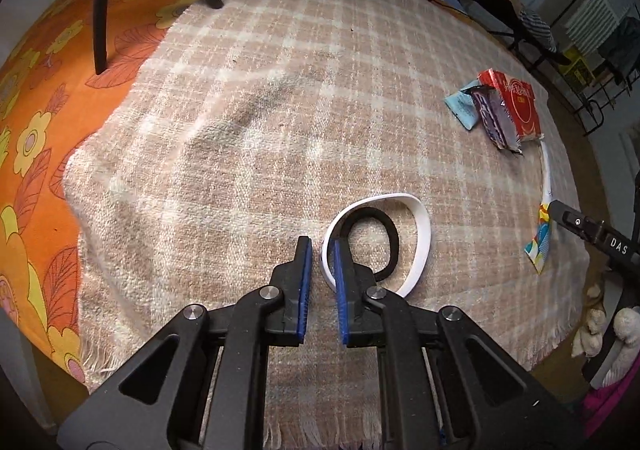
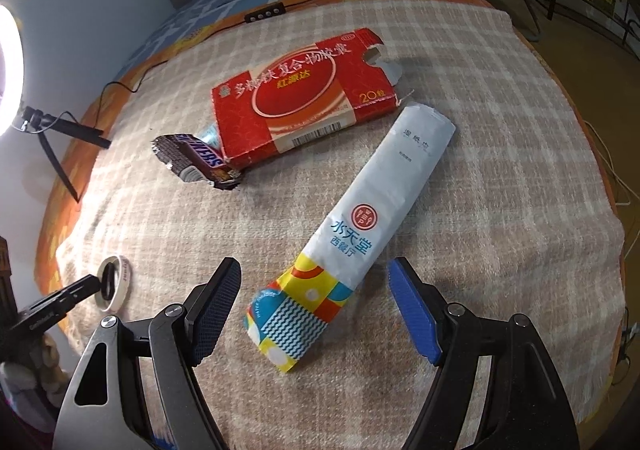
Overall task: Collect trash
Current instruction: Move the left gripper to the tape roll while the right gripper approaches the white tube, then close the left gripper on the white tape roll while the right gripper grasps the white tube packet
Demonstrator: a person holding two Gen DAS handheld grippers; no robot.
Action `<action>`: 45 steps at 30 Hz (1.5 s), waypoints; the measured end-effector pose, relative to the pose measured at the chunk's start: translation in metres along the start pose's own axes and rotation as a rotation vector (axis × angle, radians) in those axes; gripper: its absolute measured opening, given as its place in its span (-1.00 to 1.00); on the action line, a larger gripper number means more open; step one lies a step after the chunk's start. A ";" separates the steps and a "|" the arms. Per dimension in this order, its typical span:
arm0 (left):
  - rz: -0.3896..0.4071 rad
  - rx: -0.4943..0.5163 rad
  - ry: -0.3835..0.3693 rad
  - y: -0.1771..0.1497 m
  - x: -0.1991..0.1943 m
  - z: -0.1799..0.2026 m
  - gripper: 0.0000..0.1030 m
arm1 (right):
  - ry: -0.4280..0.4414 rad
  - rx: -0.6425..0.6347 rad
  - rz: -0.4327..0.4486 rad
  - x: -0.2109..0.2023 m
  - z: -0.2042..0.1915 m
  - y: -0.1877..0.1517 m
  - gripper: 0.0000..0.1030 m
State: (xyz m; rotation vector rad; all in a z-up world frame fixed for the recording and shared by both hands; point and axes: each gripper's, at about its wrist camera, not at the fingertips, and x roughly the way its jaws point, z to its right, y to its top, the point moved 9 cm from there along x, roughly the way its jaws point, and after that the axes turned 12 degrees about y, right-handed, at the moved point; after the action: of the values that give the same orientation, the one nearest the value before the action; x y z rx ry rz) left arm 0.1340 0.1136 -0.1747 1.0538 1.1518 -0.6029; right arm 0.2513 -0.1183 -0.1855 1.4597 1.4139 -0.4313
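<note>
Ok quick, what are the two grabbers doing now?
Left gripper: closed, seemingly pinching the ring.
Right gripper: open, holding nothing; wrapper lies between its fingers.

your left gripper (image 1: 323, 250) points down at the checked blanket (image 1: 248, 137), its jaws nearly shut with the left edge of the white ring (image 1: 420, 246) between the blue pads (image 1: 306, 282), and a black hair band (image 1: 390, 238) lies inside that ring. to the right lie a red box (image 1: 520, 105), a purple wrapper (image 1: 494, 117) and a small blue packet (image 1: 462, 105), touching one another. the long white packet (image 1: 545, 217) sits near the blanket's right edge, with the other gripper's tip (image 1: 560, 209) at it.
</note>
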 end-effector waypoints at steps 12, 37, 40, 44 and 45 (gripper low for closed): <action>0.063 -0.028 -0.031 0.010 -0.021 0.002 -0.97 | -0.016 0.016 -0.023 0.017 0.010 0.005 0.48; 0.143 0.003 -0.089 0.007 -0.068 0.024 -0.98 | 0.088 0.013 0.083 -0.011 0.012 0.008 -0.68; 0.148 0.014 -0.096 0.002 -0.073 0.027 -0.98 | 0.099 -0.029 0.100 -0.022 0.002 0.006 -0.68; 0.148 0.033 -0.111 -0.007 -0.080 0.033 -0.98 | 0.115 -0.062 0.106 -0.034 -0.009 0.000 -0.68; 0.150 0.038 -0.112 -0.009 -0.082 0.035 -0.98 | 0.119 -0.071 0.105 -0.036 -0.012 -0.002 -0.68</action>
State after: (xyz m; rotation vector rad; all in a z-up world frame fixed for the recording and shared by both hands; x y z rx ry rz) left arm 0.1140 0.0690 -0.0999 1.1143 0.9583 -0.5601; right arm 0.2363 -0.1281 -0.1517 1.5144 1.4239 -0.2288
